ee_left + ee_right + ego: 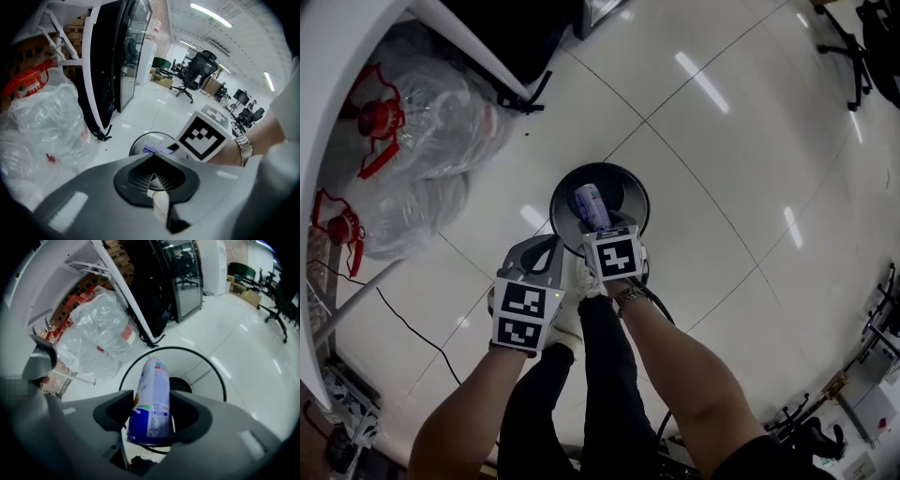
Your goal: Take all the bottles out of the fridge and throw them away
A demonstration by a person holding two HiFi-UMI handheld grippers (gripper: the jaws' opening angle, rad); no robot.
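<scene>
my right gripper [151, 401] is clamped on a blue-and-white bottle [592, 206], holding it just above the open mouth of the round black bin [630, 186] with its top tipped down toward the bin. my left gripper [151, 160] hangs just beside the bin's near rim, jaws together and nothing in them. left of the bin lie clear bags [441, 122] of big plastic jugs with red handles. beyond the bin stands the dark glass-door fridge [119, 51], and office chairs [199, 70] sit farther off.
</scene>
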